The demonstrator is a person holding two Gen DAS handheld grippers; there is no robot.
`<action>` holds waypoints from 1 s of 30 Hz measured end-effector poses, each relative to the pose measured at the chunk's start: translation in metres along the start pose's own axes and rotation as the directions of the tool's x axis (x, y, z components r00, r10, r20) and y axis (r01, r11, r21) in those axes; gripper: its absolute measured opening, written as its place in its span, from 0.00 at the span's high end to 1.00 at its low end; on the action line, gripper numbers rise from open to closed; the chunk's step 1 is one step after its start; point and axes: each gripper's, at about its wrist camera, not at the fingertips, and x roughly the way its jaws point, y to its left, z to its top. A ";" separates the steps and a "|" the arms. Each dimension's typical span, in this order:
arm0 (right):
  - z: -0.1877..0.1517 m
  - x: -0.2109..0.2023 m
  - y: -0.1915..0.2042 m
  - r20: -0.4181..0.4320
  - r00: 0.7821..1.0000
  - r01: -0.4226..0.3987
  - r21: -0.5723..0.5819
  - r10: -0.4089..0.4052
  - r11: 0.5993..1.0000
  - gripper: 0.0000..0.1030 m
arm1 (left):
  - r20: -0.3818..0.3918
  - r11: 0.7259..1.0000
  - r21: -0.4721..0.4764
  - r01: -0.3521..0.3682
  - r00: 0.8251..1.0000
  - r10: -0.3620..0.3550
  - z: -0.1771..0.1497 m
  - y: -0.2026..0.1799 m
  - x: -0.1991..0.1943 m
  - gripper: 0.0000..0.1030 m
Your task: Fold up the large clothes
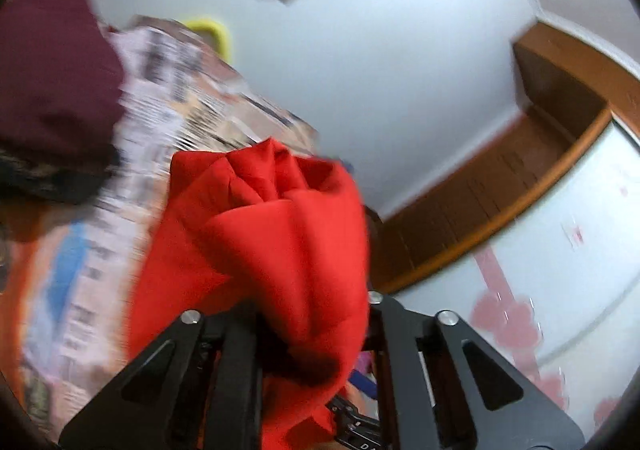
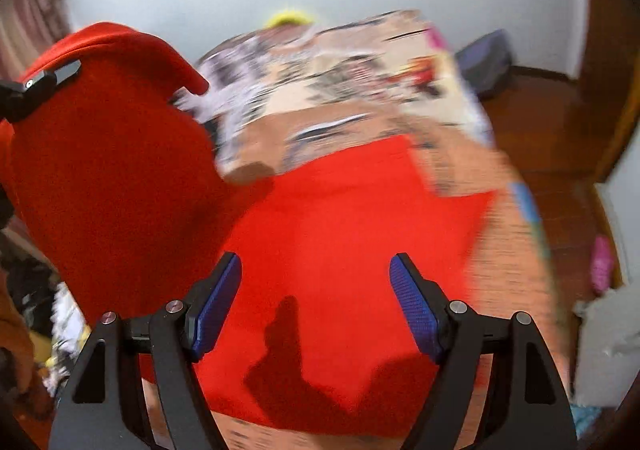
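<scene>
While the red garment (image 2: pixel 344 234) lies partly spread and partly lifted, the scene reads as follows.

Garment and left jaws: the left gripper (image 1: pixel 308 334) is clenched on a bunched fold of the red cloth; the fabric swells up and forward out of the jaws and hides the fingertips in the left wrist view.

Garment and right jaws: the right gripper (image 2: pixel 316 302) stands released, its blue pads (image 2: pixel 216 310) well apart, hovering above the flat part of the cloth with nothing between them.

Where the garment is: its flat part rests on a surface covered with a printed sheet (image 2: pixel 360 62); its raised part hangs at the left of the right wrist view, carried up by the left gripper, whose black finger shows at the cloth's upper edge.

Look of the garment: plain bright red, smooth where flat, with a straight far edge; rounded, deep folds where gathered. A dark shadow of the gripper falls on the flat part.

Surroundings: pale wall (image 1: pixel 360 62), wooden floor (image 2: pixel 552 130), a maroon cloth (image 1: pixel 52 74) at the left in the left wrist view; motion blur makes the print on the sheet unreadable, possibly newspaper.
</scene>
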 end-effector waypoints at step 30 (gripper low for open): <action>-0.019 -0.042 -0.059 0.013 0.996 -0.085 0.141 0.084 0.986 0.28 | -0.153 0.779 0.606 -0.160 0.938 0.312 -0.105 -0.015 0.019 0.39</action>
